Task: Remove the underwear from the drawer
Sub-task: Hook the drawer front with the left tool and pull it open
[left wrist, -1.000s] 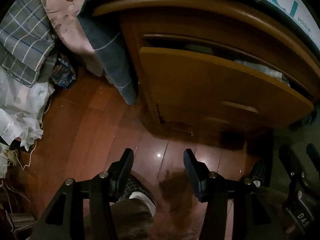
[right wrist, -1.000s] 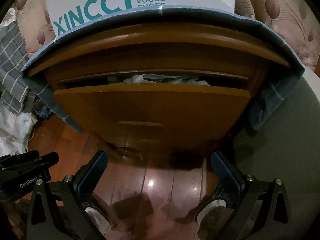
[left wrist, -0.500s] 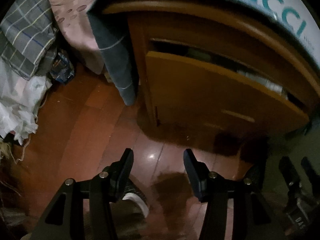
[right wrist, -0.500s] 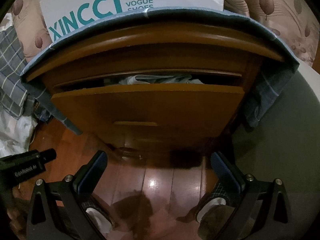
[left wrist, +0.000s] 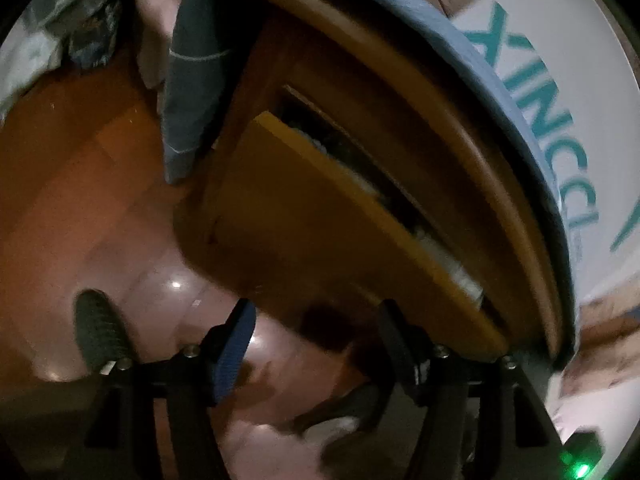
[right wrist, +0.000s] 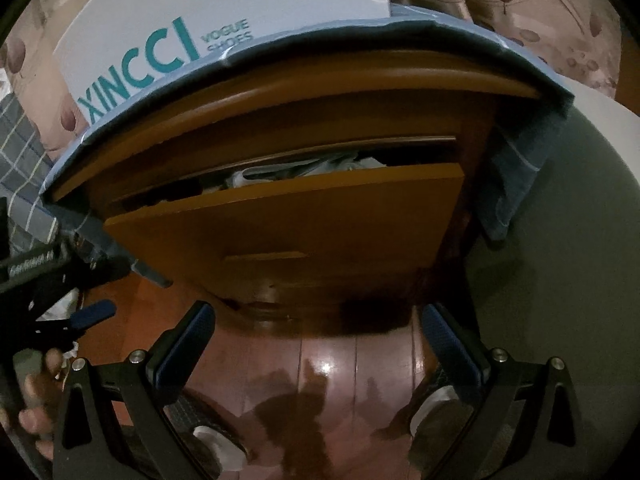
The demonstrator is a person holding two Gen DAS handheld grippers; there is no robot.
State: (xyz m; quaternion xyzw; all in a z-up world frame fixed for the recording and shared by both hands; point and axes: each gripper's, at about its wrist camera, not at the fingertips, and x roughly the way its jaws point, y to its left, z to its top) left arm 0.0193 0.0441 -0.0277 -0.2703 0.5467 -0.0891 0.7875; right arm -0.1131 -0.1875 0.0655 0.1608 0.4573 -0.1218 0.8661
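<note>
Wooden drawer [right wrist: 288, 216] stood only partly pulled out, pale underwear [right wrist: 304, 168] lying inside at twelve o'clock untouched, while the left gripper [left wrist: 316, 344], jaws just widening, and the right gripper [right wrist: 316, 344], wide open, both hung empty before it.

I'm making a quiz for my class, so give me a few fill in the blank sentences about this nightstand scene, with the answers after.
1. The drawer of the wooden nightstand is partly ____.
2. The white box on top reads XINCCI VOGUE ____.
3. The right gripper holds ____ between its fingers.
4. The floor under both grippers is made of glossy ____.

Answers: open; SHOES; nothing; wood
</note>
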